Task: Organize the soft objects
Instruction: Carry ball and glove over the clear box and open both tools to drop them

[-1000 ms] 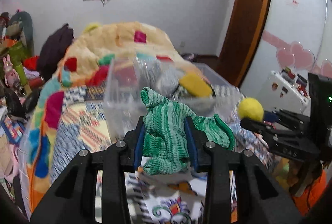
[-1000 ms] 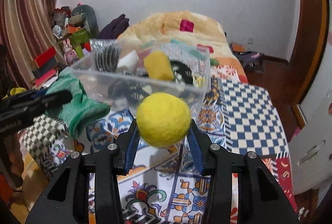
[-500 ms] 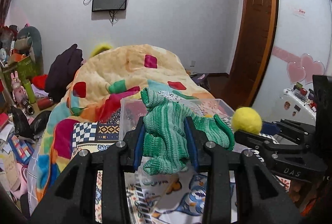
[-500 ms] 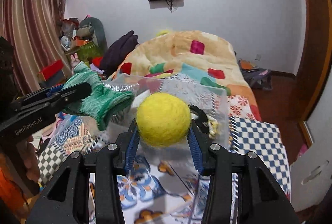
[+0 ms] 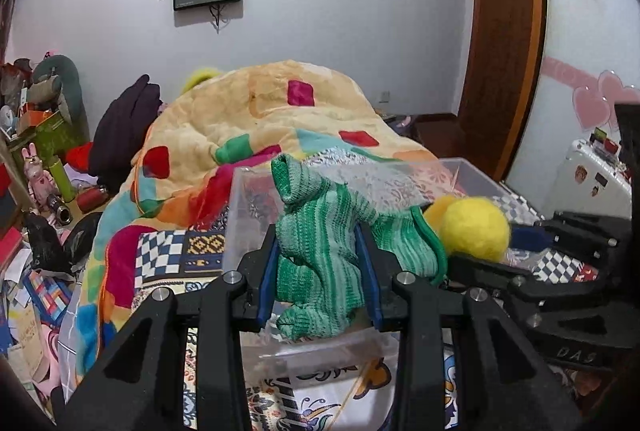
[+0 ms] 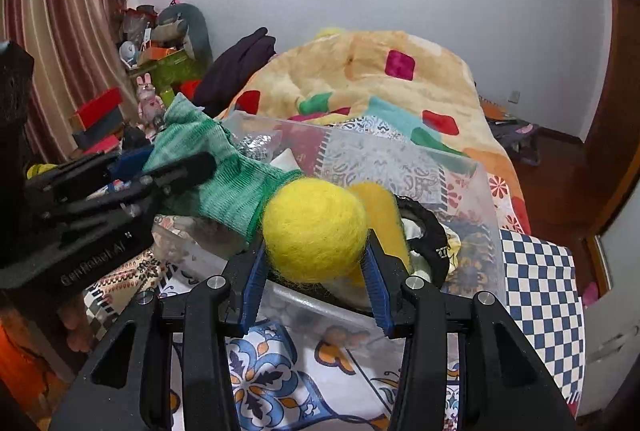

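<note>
My left gripper [image 5: 318,263] is shut on a green knitted sock [image 5: 320,251] and holds it over the near edge of a clear plastic bin [image 5: 256,199]. My right gripper [image 6: 314,259] is shut on a fuzzy yellow ball [image 6: 314,229], held over the bin's near rim [image 6: 320,305]. The sock [image 6: 224,183] and the left gripper [image 6: 192,167] show at the left of the right wrist view; the ball [image 5: 474,227] and the right gripper [image 5: 516,251] show at the right of the left wrist view. The bin holds a yellow soft object [image 6: 380,207], a black band [image 6: 430,231] and other items.
The bin stands on a bed with a patterned sheet [image 6: 536,271]. A heaped patchwork blanket [image 5: 260,119] lies behind it. Cluttered shelves with toys [image 6: 152,79] stand at the left. A white case [image 5: 588,179] and a wooden door frame [image 5: 504,51] are at the right.
Both grippers have moved forward and closer to the bin with their loads. The sock and ball now hang over the bin's near edge, close together.
</note>
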